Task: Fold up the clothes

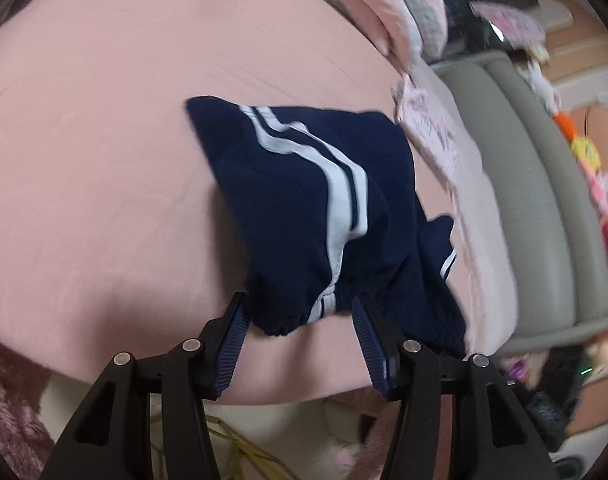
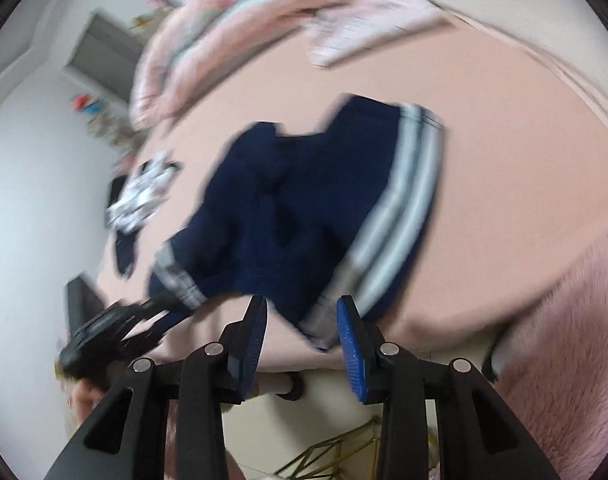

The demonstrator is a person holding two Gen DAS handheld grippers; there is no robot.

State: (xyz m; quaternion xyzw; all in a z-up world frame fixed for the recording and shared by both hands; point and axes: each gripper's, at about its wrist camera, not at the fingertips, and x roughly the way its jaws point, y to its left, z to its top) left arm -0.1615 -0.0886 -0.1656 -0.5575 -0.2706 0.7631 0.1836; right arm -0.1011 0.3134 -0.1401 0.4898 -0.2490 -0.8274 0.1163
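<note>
Navy shorts [image 1: 304, 200] with double white side stripes lie crumpled on the pink bed sheet [image 1: 104, 160]. Their elastic waistband faces me. My left gripper [image 1: 300, 312] is open, and the waistband's striped edge lies between its blue-padded fingertips without being pressed. In the right wrist view the same shorts [image 2: 296, 216] are blurred. My right gripper [image 2: 302, 308] is open too, with the waistband's other striped corner just between its tips. The left gripper [image 2: 156, 308] shows there as a dark blur at the lower left.
A pink quilt [image 1: 403, 4] and a pale pink garment [image 1: 427, 128] lie at the far side of the bed. A grey padded frame [image 1: 535, 200] runs along the right. A black-and-white garment [image 2: 144, 196] lies left of the shorts. A fluffy pink blanket [image 2: 563, 340] hangs nearby.
</note>
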